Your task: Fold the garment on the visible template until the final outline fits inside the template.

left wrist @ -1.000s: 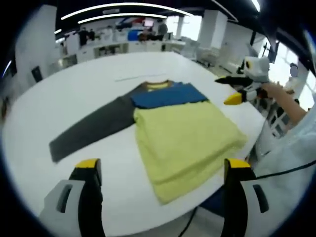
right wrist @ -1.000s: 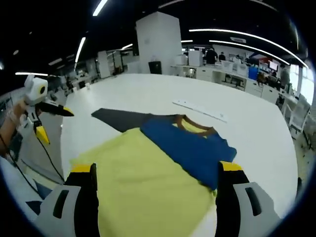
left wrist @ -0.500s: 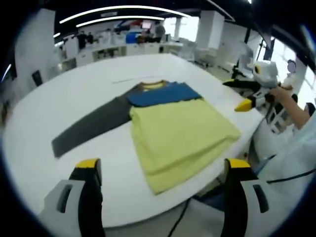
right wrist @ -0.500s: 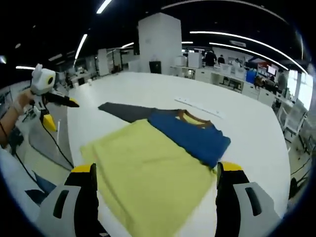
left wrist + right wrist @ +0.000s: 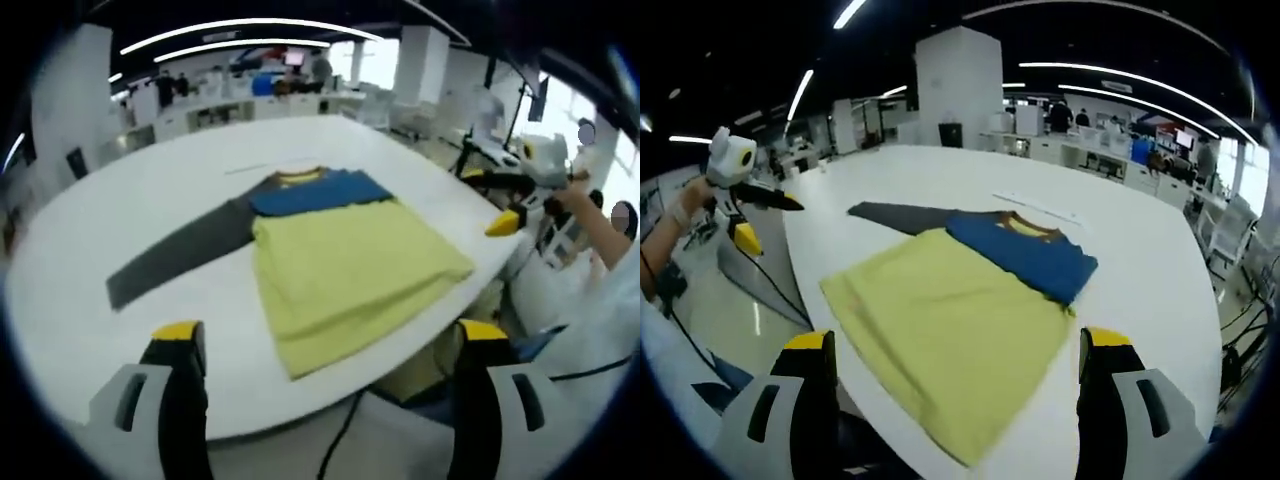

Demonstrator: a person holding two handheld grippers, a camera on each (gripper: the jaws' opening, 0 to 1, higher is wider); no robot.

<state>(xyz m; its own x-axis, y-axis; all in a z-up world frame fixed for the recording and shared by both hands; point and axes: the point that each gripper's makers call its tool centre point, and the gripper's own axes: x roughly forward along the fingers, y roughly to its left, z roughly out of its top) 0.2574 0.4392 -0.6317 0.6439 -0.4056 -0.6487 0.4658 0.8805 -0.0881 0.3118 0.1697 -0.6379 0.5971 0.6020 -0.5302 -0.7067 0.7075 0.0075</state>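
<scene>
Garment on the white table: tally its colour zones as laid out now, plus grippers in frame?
Yellow fabric panel: 1
Blue fabric panel: 1
Dark grey sleeve: 1
Brown collar band: 1
Colour zones total: 4
Yellow-tipped grippers: 2, left gripper and right gripper
All on the round white table.

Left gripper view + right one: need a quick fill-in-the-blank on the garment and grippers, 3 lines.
1. The garment lies on a white ____.
2. One gray sleeve lies stretched out flat; the folded lower part of the garment is ____ in colour.
3. The left gripper and the right gripper both hold ____.

Missing words: table; yellow; nothing
</scene>
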